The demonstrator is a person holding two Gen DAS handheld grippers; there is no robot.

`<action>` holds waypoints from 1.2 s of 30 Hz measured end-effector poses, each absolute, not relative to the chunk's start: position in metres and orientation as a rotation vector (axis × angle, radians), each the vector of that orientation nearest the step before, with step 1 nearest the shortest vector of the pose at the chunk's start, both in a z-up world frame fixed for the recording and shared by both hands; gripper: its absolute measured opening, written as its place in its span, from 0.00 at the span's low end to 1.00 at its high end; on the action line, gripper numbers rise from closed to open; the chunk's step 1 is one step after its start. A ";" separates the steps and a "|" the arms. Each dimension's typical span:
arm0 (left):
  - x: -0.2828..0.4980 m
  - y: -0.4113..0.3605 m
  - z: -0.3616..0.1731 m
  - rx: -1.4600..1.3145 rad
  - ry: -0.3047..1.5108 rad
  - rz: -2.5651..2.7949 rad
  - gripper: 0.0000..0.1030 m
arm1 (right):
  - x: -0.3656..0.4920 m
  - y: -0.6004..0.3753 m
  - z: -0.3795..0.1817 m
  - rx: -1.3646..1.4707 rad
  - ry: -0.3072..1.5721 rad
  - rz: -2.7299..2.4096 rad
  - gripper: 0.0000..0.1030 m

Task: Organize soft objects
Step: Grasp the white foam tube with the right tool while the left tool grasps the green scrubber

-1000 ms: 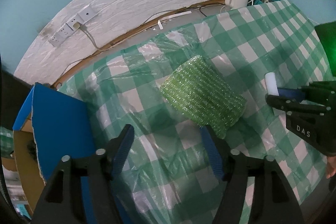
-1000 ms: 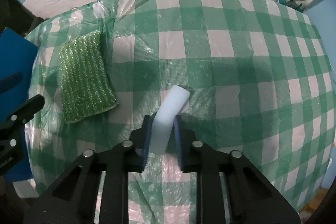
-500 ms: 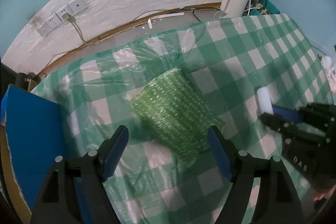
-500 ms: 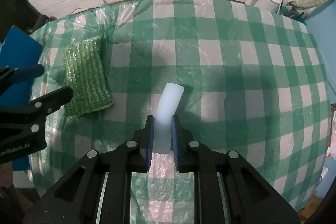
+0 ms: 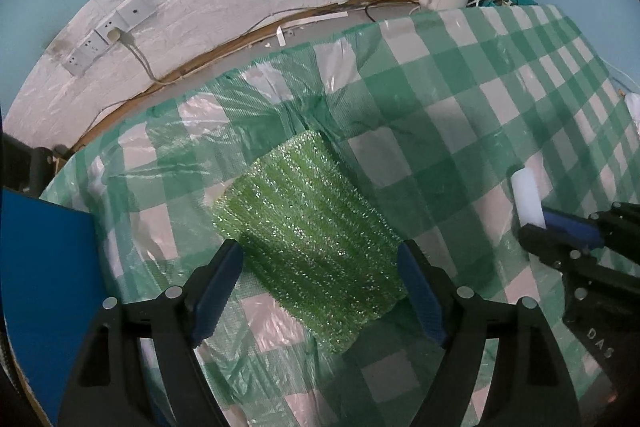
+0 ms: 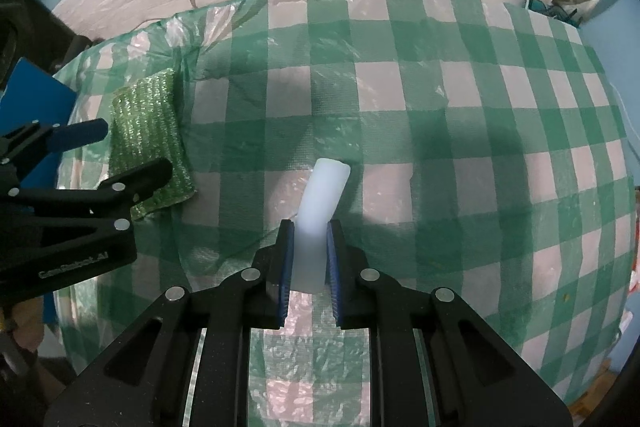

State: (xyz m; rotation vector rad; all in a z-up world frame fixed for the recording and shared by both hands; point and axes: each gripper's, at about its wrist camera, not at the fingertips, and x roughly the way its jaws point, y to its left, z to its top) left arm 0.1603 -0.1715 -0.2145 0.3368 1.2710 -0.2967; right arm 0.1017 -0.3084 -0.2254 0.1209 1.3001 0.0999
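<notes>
Green scrubber (image 5: 312, 239) between spread left tool (image 5: 320, 287) fingers, untouched.

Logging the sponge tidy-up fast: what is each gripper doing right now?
Left gripper: open, jaws just widened, straddling the green scrub pad, not pressing it.
Right gripper: shut on the white sponge.

You can read "DAS" in pale letters on the black body of the right gripper (image 5: 560, 227), seen from your left wrist camera. From the right wrist one, the left gripper (image 6: 132, 151) body has a blurry "GenRobot.AI"-looking print, can't swear to it.
</notes>
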 end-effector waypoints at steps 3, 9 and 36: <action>0.159 -0.171 -0.216 0.330 1.262 -0.310 0.75 | 0.103 -0.309 -0.226 0.124 1.300 0.100 0.14; 0.150 -0.169 -0.216 0.350 1.221 -0.322 0.39 | 0.103 -0.310 -0.224 0.122 1.298 0.100 0.14; 0.121 -0.142 -0.184 0.313 1.190 -0.371 0.10 | 0.084 -0.295 -0.199 0.079 1.269 0.124 0.14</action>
